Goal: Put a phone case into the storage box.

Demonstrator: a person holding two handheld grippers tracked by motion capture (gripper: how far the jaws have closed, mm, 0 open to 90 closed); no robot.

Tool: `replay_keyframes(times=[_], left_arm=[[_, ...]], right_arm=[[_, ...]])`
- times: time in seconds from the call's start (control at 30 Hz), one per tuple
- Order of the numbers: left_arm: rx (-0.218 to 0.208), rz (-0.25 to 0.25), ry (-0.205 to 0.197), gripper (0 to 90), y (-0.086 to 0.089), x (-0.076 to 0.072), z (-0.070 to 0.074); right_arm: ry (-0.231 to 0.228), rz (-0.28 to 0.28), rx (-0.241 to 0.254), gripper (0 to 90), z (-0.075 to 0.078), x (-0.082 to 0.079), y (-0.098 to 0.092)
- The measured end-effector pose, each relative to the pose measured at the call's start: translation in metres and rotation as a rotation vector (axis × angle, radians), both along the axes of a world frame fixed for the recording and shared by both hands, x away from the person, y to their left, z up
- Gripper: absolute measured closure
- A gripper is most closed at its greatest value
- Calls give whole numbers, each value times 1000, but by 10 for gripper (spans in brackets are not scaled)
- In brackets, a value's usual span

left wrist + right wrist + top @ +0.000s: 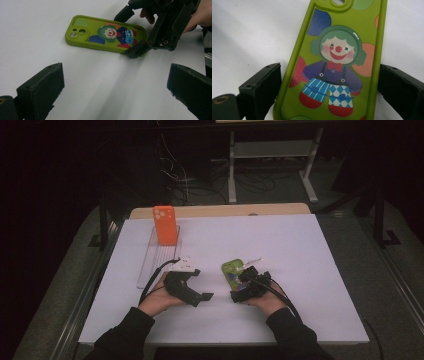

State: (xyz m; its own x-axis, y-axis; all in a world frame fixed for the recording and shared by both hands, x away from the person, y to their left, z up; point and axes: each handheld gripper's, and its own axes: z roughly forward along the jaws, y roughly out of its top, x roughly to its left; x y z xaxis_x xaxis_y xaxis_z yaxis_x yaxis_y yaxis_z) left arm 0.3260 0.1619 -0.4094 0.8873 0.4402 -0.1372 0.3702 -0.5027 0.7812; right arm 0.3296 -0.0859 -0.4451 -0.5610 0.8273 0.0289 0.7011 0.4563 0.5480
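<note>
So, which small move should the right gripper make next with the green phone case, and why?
Probably close the right gripper on the green phone case. Its jaws already stand on either side of the case's long edges, open, with a small gap on the left side. The case lies flat on the white table. The left gripper is open and apart from it.

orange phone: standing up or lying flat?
Upright. The orange phone stands on end at the far end of the clear tray, camera side toward the high view. What props it can't be told.
</note>
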Motion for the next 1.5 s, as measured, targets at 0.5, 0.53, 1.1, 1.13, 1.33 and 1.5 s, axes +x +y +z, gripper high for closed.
replay_keyframes(times=[0.5,0.53,1.1,1.13,1.33,1.5], left_arm=[[0,6,-1,5,-1,-1,0],[0,6,-1,5,-1,-1,0],[14,-2,-5,5,-1,-1,0],[11,-2,-6,5,-2,-1,-1],[9,-13,-3,5,-2,0,1],[5,-29,-2,5,-4,2,8]], right_arm=[[20,-51,-13,146,3,-4,4],[19,-51,-13,147,3,-3,4],[28,42,50,155,15,2,-11],[21,53,56,155,16,3,-13],[16,95,85,155,32,5,-29],[0,121,112,155,47,10,-50]])
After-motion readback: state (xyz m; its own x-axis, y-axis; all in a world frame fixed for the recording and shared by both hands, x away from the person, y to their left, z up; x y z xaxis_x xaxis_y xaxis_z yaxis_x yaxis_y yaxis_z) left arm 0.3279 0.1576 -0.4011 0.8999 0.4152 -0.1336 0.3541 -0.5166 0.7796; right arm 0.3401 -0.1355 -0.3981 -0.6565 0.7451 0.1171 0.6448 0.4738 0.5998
